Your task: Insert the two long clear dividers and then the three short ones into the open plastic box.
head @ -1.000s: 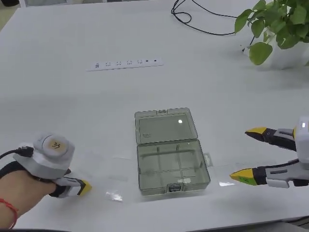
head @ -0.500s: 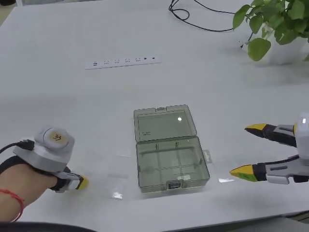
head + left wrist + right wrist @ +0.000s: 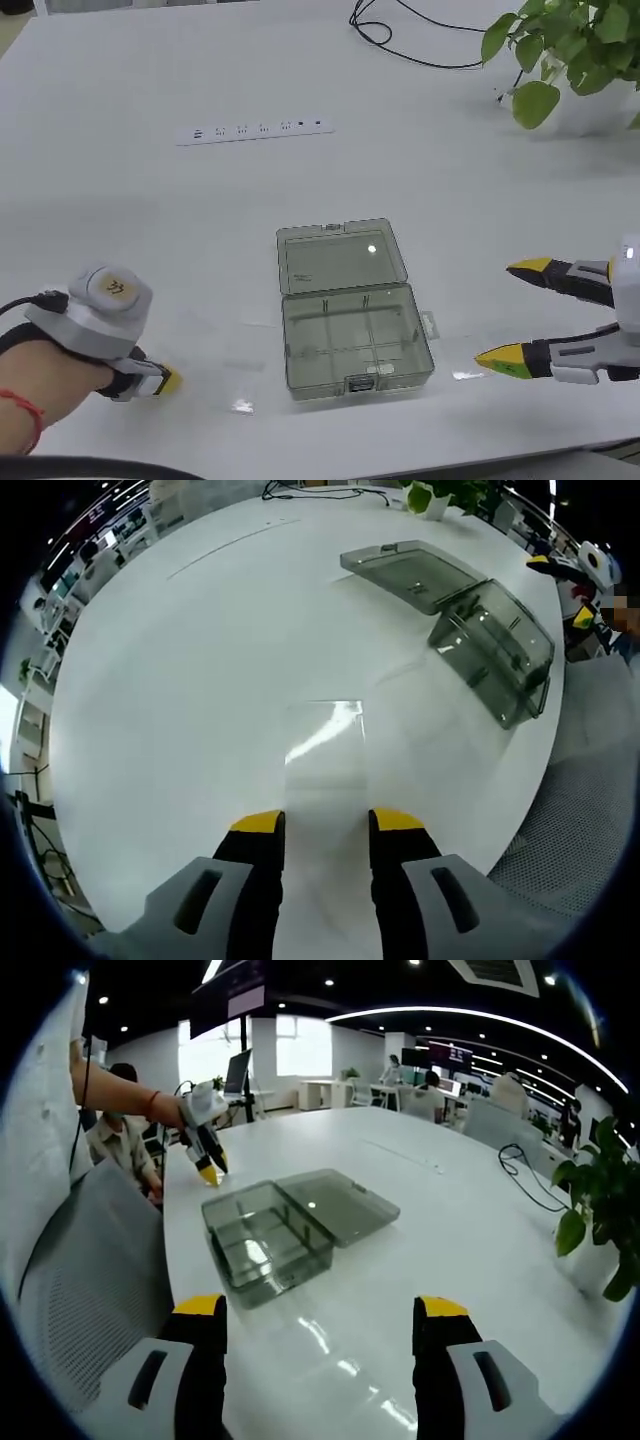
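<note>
The smoky clear plastic box (image 3: 356,338) lies open in the middle of the white table, its lid (image 3: 341,254) folded flat behind it. Thin clear walls show inside it as a grid. The box (image 3: 264,1243) also sits ahead of my right gripper (image 3: 320,1306), which hovers wide open to the box's right (image 3: 512,313). My left gripper (image 3: 166,381) is low at the near left, its jaws (image 3: 328,825) a small gap apart. A flat clear divider (image 3: 322,730) lies on the table just ahead of them. More clear pieces glint beside the box (image 3: 465,376).
A white power strip (image 3: 255,130) lies at the back, and a black cable (image 3: 420,45) and a potted plant (image 3: 570,50) are at the far right. A grey mesh chair (image 3: 90,1290) stands by the table's near edge. People sit at desks in the background.
The head view has shifted slightly. Neither gripper nor the box has visibly moved on the table.
</note>
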Tool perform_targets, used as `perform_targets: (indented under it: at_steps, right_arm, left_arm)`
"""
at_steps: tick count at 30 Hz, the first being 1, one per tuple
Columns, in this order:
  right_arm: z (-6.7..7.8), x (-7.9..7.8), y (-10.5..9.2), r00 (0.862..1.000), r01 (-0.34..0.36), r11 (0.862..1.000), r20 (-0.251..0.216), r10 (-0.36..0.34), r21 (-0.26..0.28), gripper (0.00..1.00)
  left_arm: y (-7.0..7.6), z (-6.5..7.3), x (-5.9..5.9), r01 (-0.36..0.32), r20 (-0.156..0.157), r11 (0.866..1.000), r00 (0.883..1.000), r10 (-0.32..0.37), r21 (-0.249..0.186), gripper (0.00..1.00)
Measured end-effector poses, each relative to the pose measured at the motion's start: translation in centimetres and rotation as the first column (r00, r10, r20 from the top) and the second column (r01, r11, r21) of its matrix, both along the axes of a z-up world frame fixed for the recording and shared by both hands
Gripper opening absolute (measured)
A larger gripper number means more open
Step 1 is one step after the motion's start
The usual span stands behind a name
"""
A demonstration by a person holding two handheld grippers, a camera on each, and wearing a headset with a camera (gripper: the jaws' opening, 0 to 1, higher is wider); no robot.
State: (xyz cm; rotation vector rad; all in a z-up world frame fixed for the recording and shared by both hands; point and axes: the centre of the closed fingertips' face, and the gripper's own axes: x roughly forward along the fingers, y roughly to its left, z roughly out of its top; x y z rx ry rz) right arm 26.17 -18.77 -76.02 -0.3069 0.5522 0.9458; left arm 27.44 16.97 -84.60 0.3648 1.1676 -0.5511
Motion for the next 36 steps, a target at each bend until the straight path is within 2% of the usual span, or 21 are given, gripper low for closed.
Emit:
perform_targets:
  at_steps: [4, 16, 25, 28, 36]
  right_arm:
    - [0.0, -0.1, -0.1, 1.0, -0.001, 1.0, 0.001, 0.001, -0.003, 0.77]
    - [0.2, -0.4, -0.1, 1.0, 0.0, 1.0, 0.002, 0.0, -0.01, 0.76]
    - [0.7, -0.5, 0.1, 1.0, 0.003, 1.0, 0.005, -0.003, -0.005, 0.75]
    - [0.9, -0.4, 0.2, 1.0, 0.007, 1.0, 0.005, -0.007, 0.001, 0.75]
    - [1.7, 0.1, 0.5, 1.0, 0.027, 0.999, 0.006, -0.027, 0.032, 0.73]
  left_arm:
    - [-0.1, 0.0, -0.1, -0.011, -0.004, 1.0, 1.0, 0.011, -0.014, 0.31]
    - [-0.3, 0.1, -0.4, 0.013, 0.015, 0.999, 1.0, -0.012, -0.039, 0.3]
    - [-0.3, 0.3, -0.7, 0.002, 0.018, 0.998, 1.0, -0.001, -0.06, 0.3]
    - [-0.2, 0.5, -0.7, -0.021, 0.016, 0.997, 1.0, 0.022, -0.075, 0.3]
    - [-0.5, 1.7, -0.3, -0.06, 0.038, 0.989, 0.997, 0.066, -0.139, 0.3]
